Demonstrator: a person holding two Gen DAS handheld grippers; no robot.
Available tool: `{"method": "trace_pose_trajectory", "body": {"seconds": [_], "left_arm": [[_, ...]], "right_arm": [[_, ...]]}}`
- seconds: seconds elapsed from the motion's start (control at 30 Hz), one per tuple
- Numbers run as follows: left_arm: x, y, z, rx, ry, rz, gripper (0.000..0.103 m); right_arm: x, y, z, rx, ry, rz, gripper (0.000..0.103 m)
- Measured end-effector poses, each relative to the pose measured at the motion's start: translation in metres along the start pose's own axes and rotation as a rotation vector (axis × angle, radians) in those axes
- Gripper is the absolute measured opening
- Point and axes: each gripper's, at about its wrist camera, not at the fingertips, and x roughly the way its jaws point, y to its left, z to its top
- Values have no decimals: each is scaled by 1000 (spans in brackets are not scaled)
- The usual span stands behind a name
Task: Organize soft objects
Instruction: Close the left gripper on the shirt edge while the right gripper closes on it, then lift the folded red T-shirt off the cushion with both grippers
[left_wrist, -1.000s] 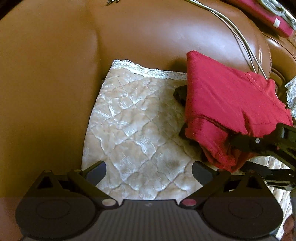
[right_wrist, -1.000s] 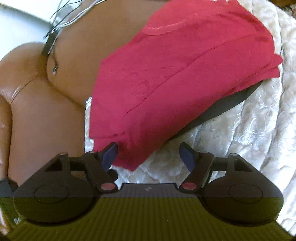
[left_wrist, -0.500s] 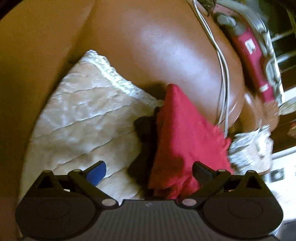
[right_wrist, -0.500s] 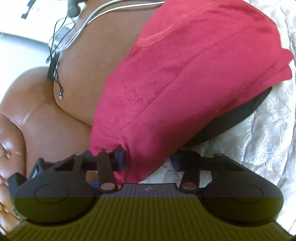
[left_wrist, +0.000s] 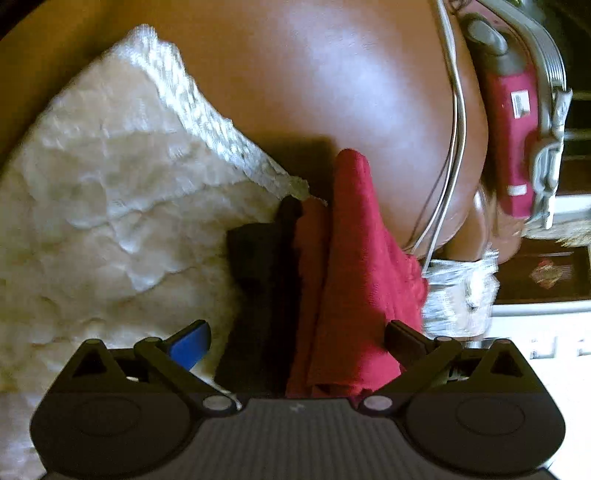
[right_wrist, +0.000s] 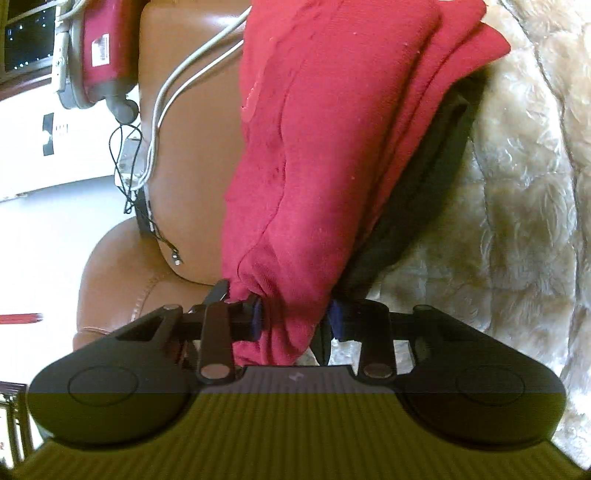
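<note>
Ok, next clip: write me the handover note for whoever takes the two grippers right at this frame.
Right gripper: shut on the near edge of the folded red garment, which lies over a black garment.
Left gripper: open, holding nothing; its fingers straddle the near end of the same red garment and black garment.
Both garments rest on the white quilted cover on the brown leather sofa, with white cables draped over the backrest.
Done: red garment gripped at one edge.
Left: likely close the left gripper, then move or stack the pile; the destination is not visible.
</note>
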Motion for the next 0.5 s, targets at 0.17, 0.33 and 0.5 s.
{"method": "trace_pose_trajectory", "body": {"seconds": [0.17,0.33,0.5], "left_arm": [[25,14,-2,-88,41,-118,103],[37,11,4,-73,42,-155,102],[57,-23,9,76,93,11,79]], "right_arm": [[5,1,6,55,9,47,40],[8,6,8,-3,29,12,40],[15,19,5,-163,85,-136,55]]}}
